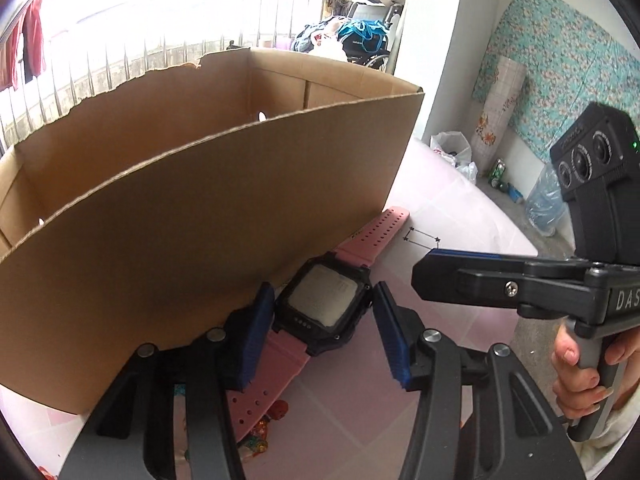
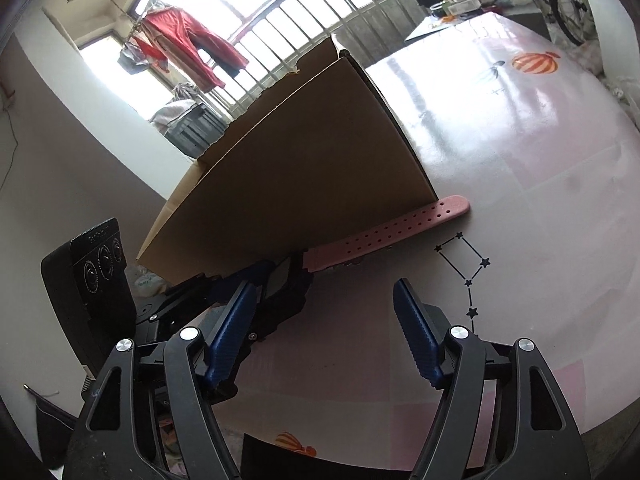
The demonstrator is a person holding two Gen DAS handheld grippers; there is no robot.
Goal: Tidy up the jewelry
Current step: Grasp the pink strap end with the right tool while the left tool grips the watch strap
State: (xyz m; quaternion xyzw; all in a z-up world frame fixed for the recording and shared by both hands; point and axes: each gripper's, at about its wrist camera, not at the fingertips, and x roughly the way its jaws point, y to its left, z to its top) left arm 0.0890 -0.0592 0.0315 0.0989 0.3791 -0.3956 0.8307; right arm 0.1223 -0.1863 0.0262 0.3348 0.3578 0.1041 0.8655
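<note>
A watch with a black square case [image 1: 322, 300] and a pink holed strap [image 1: 376, 232] lies on the table against the near wall of an open cardboard box [image 1: 200, 200]. My left gripper [image 1: 320, 308] straddles the case, and both blue pads [image 1: 256, 320] press on its sides. The right wrist view shows the same grip from the side, with the left gripper [image 2: 276, 280] around the case and the strap [image 2: 400, 228] running past the corner of the box [image 2: 300, 168]. My right gripper [image 2: 324, 320] stands open over bare table, just right of the watch. Its fingertips [image 1: 424, 276] hold nothing.
The table wears a glossy pink and white cover [image 2: 520, 160] printed with a star figure [image 2: 464, 264] and a balloon [image 2: 534, 62]. Small red and orange beads [image 1: 260, 436] lie under my left gripper. A person's hand [image 1: 576, 368] grips the right gripper's handle. Plastic bags [image 1: 452, 148] lie on the floor beyond the table's edge.
</note>
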